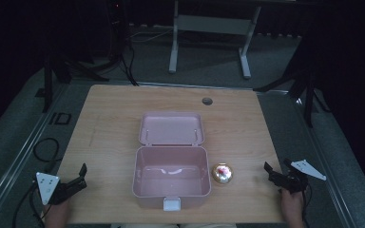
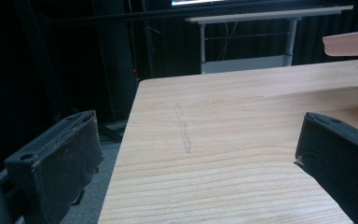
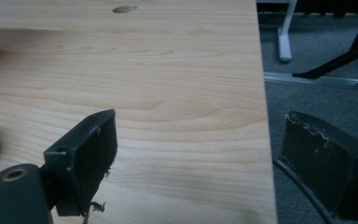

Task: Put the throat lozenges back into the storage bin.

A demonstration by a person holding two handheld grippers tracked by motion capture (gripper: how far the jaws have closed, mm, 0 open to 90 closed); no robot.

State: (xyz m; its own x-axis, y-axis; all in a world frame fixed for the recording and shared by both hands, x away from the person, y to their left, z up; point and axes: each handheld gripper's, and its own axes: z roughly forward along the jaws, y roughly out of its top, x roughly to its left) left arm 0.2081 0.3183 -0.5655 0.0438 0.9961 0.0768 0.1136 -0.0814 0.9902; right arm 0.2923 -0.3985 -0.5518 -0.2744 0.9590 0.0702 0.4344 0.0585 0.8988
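A pink box (image 1: 171,176) sat open at the counter's (image 1: 109,118) centre, a small round gold tin (image 1: 222,173) touching it at 3 o'clock. Left tongs (image 1: 82,175) at 8 o'clock and right tongs (image 1: 268,171) at 4 o'clock gaped empty.

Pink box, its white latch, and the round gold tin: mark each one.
pink box (image 1: 145,187): high view, on its left wall.
white latch (image 1: 172,204): high view, on the latch's front face.
round gold tin (image 1: 222,173): high view, middle of its lid.
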